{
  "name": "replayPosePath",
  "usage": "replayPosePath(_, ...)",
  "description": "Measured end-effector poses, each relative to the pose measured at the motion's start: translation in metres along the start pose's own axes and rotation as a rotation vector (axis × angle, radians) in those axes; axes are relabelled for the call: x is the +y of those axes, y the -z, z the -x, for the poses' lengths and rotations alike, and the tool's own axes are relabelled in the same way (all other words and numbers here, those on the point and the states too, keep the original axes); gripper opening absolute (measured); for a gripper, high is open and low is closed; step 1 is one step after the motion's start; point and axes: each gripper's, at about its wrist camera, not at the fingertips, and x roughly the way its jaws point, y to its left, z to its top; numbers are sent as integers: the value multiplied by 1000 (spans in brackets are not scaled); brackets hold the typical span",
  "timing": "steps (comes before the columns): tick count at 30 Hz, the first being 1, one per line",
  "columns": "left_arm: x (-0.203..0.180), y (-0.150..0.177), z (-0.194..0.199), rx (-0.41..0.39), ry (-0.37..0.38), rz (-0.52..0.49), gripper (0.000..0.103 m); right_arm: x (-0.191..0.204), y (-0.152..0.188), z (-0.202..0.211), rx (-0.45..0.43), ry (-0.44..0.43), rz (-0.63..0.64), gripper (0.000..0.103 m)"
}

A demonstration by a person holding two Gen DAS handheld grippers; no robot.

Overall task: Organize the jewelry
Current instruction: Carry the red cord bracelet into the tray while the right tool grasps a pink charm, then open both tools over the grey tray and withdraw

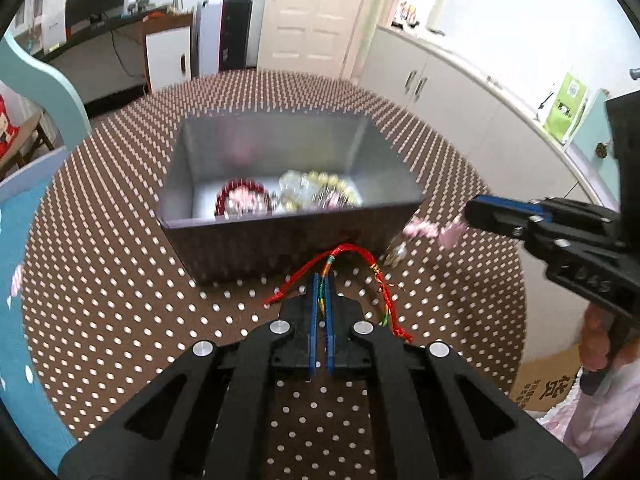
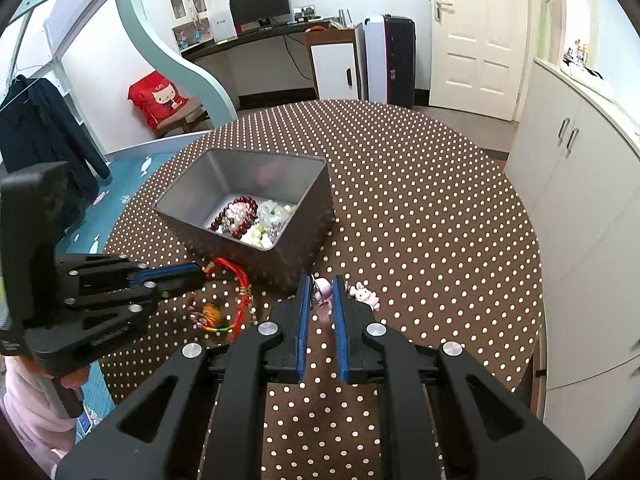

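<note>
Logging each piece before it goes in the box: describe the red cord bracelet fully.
The red cord bracelet is thin braided string with multicolored thread sections and a gold-orange knotted ornament. It lies loosely looped on the dotted tablecloth, in front of the gray box. The left gripper is shut on a multicolored section, its blue fingers pinching it.
</note>
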Motion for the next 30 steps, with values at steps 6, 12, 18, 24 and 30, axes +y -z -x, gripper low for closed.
replayPosePath(6,-7,-13,35,-84,-10,-45,2,6,-12,13,-43,13,29,10)
replayPosePath(12,-3,-35,59,-168,-41,-59,3,23,-32,23,-96,-3,90,10)
replayPosePath(18,19,-57,55,-181,-69,-10,3,39,-54,11,-109,-31,142,10)
replayPosePath(24,41,-67,33,-149,-72,26,3,47,-67,-14,-77,-35,166,13)
replayPosePath(30,46,-67,18,-122,-93,38,32,36,-66,-14,-91,19,144,52)
